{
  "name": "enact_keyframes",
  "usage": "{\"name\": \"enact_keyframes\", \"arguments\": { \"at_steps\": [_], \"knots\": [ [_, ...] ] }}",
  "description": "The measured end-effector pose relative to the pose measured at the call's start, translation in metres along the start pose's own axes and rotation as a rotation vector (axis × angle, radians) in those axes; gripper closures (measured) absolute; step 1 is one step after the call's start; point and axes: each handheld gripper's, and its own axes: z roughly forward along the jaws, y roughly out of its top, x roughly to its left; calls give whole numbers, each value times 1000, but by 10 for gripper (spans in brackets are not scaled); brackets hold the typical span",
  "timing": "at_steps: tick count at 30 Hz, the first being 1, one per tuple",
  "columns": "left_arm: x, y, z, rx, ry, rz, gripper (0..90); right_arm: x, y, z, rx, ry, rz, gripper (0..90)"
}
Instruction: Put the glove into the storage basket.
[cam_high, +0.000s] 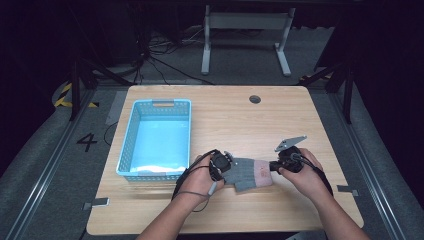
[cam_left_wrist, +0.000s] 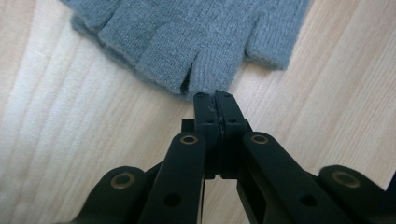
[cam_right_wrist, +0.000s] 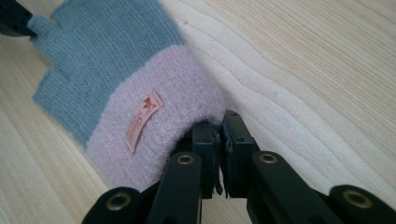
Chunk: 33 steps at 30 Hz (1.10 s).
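**Glove pinched at both ends**

A grey glove (cam_high: 248, 174) lies on the table (cam_high: 280, 120), right of the blue basket (cam_high: 156, 138). The right gripper view alone shows its pink cuff (cam_right_wrist: 173, 107) bearing an unreadable orange label (cam_right_wrist: 144, 120). The left gripper (cam_left_wrist: 215, 100) pinches a fingertip; the right gripper (cam_right_wrist: 223, 122) pinches the cuff's edge.

glove (cam_right_wrist: 112, 60): knitted cloth (cuff fuzzier) | table (cam_high: 225, 125): pale wood, probably matt laminate
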Motion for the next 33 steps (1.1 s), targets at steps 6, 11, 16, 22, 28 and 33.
{"name": "enact_keyframes", "arguments": {
  "at_steps": [6,11,16,22,28,33],
  "knots": [
    [1,2,2,10,-1,-4,894,-1,-2,0,-3,-2,6,853],
    [3,1,6,27,-2,-12,888,-1,-2,3,-9,-21,4,796],
    [3,1,3,7,19,-22,795,-3,-3,-1,-17,-33,2,765],
    [3,0,-4,-10,43,-28,683,-5,-5,-9,-25,-44,11,740],
    [-4,2,-13,-42,58,-19,620,-7,-8,-18,-31,-52,1,725],
    [-10,4,-19,-79,65,-5,588,-8,-9,-23,-33,-47,7,713]
  ]
}}
